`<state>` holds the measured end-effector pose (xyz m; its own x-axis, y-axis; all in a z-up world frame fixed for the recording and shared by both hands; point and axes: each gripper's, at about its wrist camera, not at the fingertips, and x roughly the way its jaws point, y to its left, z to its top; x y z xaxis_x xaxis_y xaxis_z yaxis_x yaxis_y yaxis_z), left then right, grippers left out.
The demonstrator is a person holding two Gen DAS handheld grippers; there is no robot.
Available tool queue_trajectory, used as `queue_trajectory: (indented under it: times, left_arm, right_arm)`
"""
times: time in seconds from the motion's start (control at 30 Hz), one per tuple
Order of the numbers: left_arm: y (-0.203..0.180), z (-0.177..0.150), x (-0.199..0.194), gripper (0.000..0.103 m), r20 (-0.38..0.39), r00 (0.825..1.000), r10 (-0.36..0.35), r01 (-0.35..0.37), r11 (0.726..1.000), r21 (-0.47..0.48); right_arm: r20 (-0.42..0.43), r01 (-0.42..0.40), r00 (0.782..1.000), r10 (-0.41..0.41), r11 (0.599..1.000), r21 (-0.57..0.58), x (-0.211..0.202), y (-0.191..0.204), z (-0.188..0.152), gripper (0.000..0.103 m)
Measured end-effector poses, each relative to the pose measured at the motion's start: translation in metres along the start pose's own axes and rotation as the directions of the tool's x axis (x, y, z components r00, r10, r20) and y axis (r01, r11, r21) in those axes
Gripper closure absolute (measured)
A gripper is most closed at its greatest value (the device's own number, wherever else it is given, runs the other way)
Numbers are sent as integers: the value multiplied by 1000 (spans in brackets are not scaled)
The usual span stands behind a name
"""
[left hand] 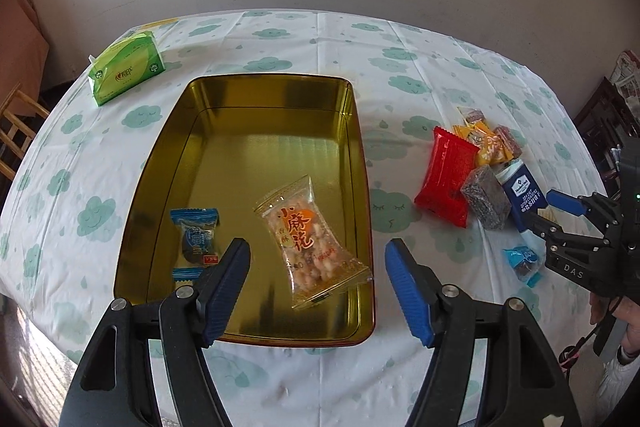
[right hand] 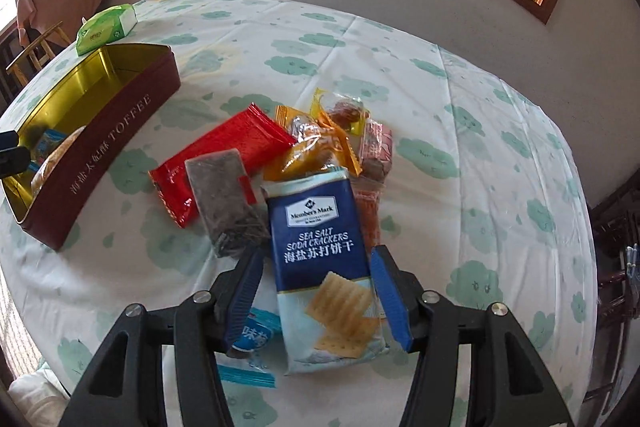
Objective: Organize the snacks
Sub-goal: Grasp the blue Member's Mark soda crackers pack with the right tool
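A gold-lined toffee tin (left hand: 256, 99) (right hand: 120, 135) sits on the table and holds a clear twist-snack packet (left hand: 308, 239) and a blue-wrapped candy (left hand: 196, 239). My left gripper (left hand: 318, 291) is open and empty over the tin's near end. My right gripper (right hand: 318, 291) (left hand: 560, 207) is open, its fingers on either side of a blue sea salt cracker packet (right hand: 320, 251) (left hand: 520, 191) that lies on the table. Behind it lie a red packet (right hand: 224, 159) (left hand: 448, 175), a dark seed bar (right hand: 228, 199) (left hand: 486, 197), and orange and pink wrapped snacks (right hand: 320, 139).
A small blue candy (right hand: 252, 339) (left hand: 522, 261) lies under my right gripper's left finger. A green tissue pack (left hand: 126, 67) (right hand: 106, 29) sits at the far left. A wooden chair (right hand: 36, 51) stands beyond the table's left edge. The cloud-print tablecloth (left hand: 400, 67) covers the table.
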<state>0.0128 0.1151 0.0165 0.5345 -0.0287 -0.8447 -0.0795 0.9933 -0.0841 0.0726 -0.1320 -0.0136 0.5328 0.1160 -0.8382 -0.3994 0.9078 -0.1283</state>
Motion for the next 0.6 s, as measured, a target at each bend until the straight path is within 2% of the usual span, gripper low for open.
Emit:
queue_trajectory:
  times: [0.17, 0.3, 0.43, 0.6]
  left_arm:
    - [-18, -2, 7, 37, -24, 1000, -15, 16, 1000, 27]
    - [-30, -3, 11, 37, -38, 999, -24, 25, 999, 48]
    - [-42, -4, 16, 37, -48, 998, -31, 34, 997, 66]
    - [-60, -4, 22, 37, -59, 997, -47, 52, 995, 89]
  right_arm:
    - [-20, 7, 1000, -8, 999, -45, 15, 5, -6, 43]
    - [17, 47, 999, -46, 995, -83, 20, 12, -5, 43]
    - [34, 34, 999, -32, 998, -60, 18, 8, -4, 52]
    - [46, -2, 999, 2, 1000, 2, 10, -7, -11, 52]
